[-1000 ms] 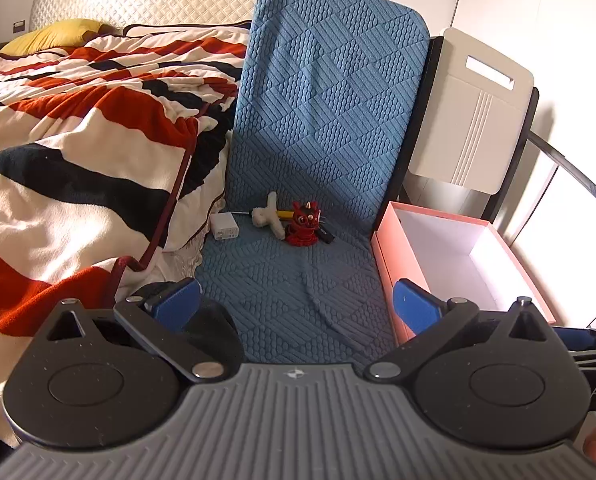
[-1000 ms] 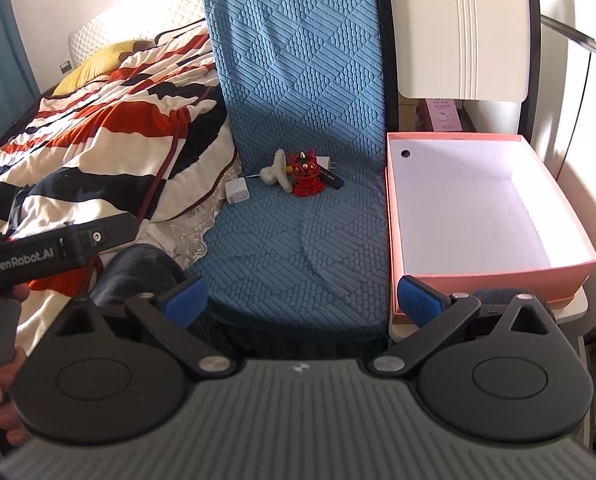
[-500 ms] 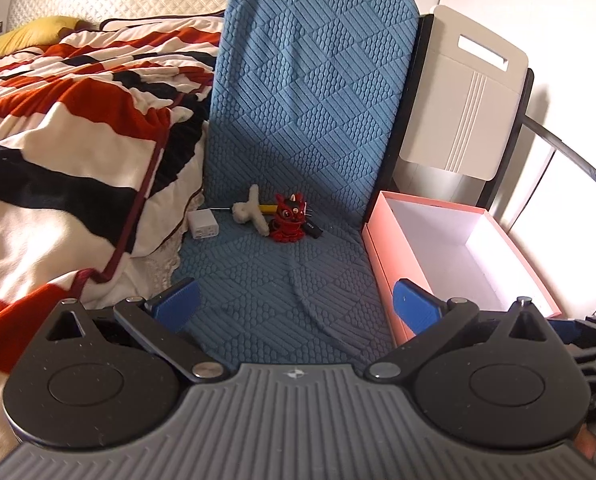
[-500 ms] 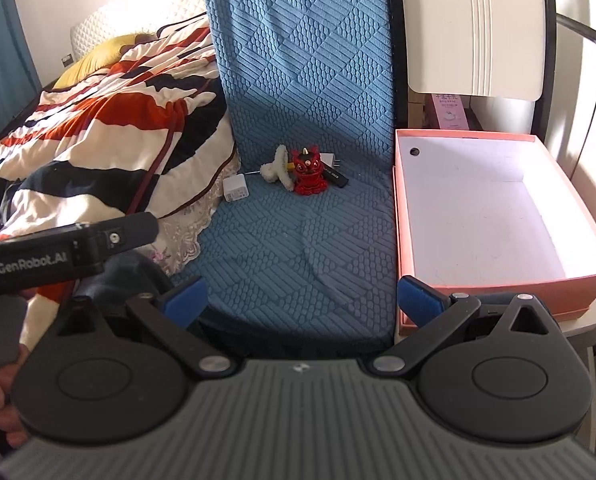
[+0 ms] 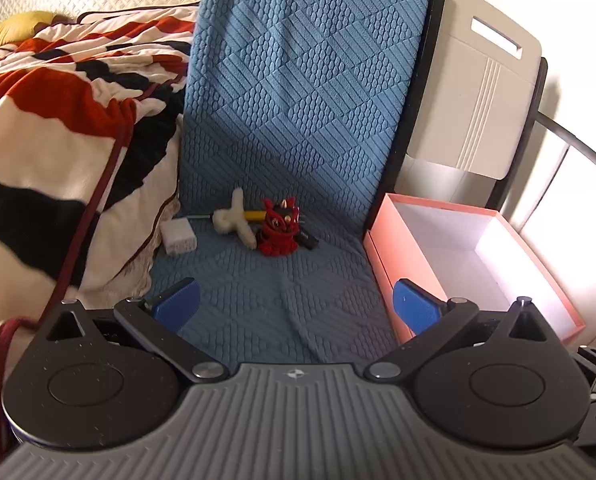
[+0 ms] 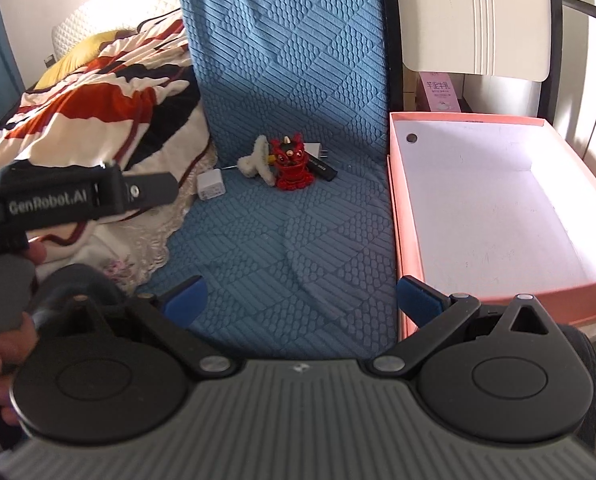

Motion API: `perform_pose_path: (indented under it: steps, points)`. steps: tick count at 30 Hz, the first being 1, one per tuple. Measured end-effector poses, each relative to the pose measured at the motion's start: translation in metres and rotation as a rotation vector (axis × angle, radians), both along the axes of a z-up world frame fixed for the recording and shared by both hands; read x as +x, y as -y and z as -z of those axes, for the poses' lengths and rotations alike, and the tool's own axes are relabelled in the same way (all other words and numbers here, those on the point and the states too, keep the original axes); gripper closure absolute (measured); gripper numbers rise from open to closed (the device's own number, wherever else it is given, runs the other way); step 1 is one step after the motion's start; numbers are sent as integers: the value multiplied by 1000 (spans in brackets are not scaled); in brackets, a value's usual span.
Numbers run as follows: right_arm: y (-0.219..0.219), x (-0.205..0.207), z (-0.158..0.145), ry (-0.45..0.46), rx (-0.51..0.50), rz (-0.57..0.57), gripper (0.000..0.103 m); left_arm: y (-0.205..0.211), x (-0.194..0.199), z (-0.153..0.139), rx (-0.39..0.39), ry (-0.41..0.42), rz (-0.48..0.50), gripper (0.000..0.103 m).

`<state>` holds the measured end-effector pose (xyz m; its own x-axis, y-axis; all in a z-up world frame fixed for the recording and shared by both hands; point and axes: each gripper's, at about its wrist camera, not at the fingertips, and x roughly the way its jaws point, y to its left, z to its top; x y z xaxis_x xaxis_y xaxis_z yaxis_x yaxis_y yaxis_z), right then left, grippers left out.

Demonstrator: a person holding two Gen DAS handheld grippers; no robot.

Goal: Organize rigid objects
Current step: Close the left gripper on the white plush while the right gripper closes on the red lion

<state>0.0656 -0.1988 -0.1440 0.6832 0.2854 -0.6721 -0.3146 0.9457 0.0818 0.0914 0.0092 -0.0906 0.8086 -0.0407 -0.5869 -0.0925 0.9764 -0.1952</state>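
Red figurine nearer than a second ago, pink box empty, both grippers' fingers spread, holding nothing

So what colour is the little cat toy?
The cat toy is red with black markings, clearest in the right wrist view.
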Motion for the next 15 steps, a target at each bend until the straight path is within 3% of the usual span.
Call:
perform_pose_path:
  steps: [6, 15]
  points:
    - [-1, 30, 15, -10, -2, 12, 0, -7, 41, 8, -27, 34, -11, 0]
    - [-10, 70, 32, 24, 18, -20, 0, -8, 94, 33, 44, 32, -9, 0]
